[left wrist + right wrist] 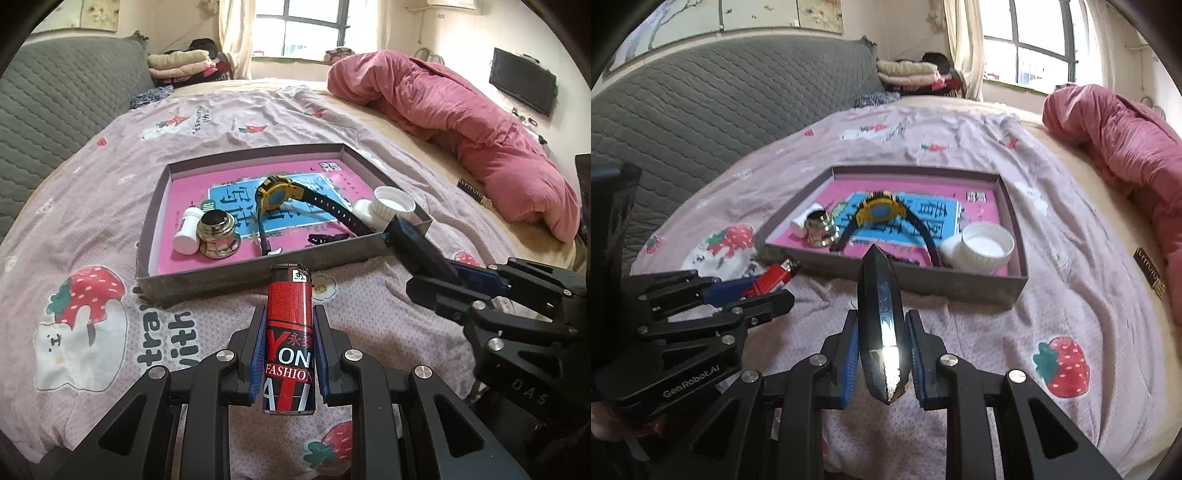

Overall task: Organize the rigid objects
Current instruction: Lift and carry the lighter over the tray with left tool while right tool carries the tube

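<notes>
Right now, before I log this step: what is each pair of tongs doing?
Left tongs: closed on the red lighter.
Right tongs: closed on a dark, shiny pointed object; what it is cannot be told.

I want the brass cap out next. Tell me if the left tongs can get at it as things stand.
Probably not yet: the left tongs are shut on the lighter. The cap sits uncovered in the tray, touching a small white bottle.
</notes>
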